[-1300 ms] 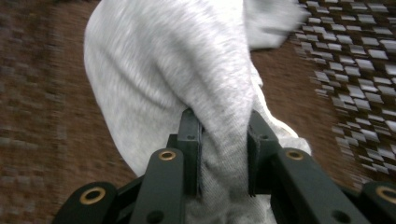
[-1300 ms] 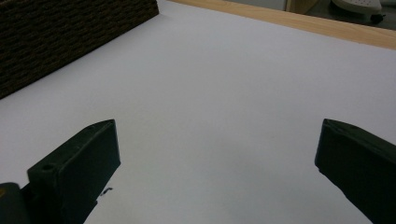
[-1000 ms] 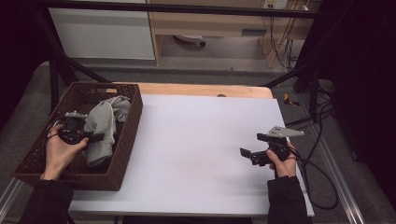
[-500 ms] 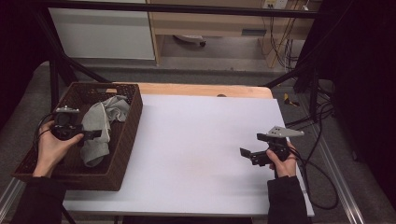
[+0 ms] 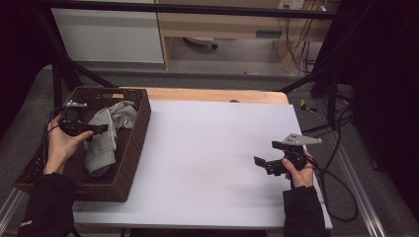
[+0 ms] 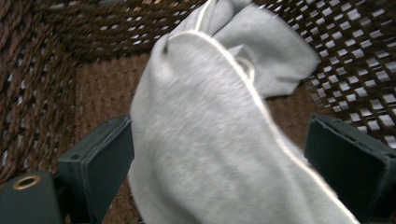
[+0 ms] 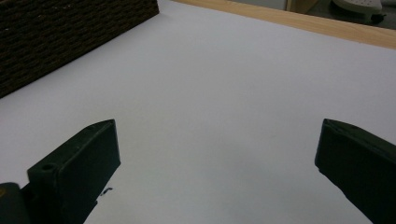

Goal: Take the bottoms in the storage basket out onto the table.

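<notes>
We are reaching the left gripper (image 5: 97, 129), jaws spread wide, around the grey cloth (image 6: 219, 140) in the basket (image 5: 129, 153) at frame left; we should close on a thick fold. Right gripper (image 5: 263, 165) is idling open, lower right.

A white-topped table (image 5: 212, 148) stands in a dim room, with a strip of bare pale wood (image 5: 222, 95) along its far edge. Beyond it, a black metal frame (image 5: 197, 9) crosses in front of a white cabinet (image 5: 108, 34) and a light wooden shelf unit (image 5: 237, 24) on a grey floor (image 5: 207, 74). To the right, dark cables (image 5: 296, 44) hang and trail down over the floor beside a black, unlit area.
</notes>
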The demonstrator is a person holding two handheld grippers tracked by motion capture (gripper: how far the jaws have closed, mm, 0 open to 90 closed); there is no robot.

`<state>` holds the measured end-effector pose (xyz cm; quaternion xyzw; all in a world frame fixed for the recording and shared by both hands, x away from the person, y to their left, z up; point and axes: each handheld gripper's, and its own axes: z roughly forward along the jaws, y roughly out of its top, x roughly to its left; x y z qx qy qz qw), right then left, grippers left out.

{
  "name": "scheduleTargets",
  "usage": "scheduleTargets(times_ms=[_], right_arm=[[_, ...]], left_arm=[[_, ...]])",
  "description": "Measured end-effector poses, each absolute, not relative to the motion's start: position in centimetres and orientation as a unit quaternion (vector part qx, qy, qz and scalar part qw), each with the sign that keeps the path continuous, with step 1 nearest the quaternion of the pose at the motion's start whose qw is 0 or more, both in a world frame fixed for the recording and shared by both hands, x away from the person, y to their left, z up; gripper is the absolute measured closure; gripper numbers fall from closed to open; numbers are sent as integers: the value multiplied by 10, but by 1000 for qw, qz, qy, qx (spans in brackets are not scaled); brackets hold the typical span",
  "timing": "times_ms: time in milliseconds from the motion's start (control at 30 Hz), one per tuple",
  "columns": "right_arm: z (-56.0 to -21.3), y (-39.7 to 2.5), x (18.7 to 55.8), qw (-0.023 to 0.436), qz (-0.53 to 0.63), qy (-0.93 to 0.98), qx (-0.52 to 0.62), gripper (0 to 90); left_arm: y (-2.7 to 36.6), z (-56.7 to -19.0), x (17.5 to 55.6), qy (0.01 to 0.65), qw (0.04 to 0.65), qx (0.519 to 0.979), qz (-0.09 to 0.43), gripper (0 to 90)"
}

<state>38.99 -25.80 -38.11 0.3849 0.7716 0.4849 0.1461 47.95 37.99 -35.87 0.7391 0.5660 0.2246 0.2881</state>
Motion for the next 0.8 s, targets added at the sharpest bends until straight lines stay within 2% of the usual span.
scheduleTargets(times_ms=[167,300,600,800], right_arm=[[-381,-258,390,146,485,772,385,4],[-381,-258,390,145,484,772,386,4],[-382,-258,390,145,484,771,386,4],[-382,-259,390,148,486,770,386,4]], left_arm=[[385,-369,484,586,300,721,214,137],[385,-377,486,581,298,724,222,172],[387,-389,489,591,288,726,201,194],[387,-394,488,590,288,729,192,349]])
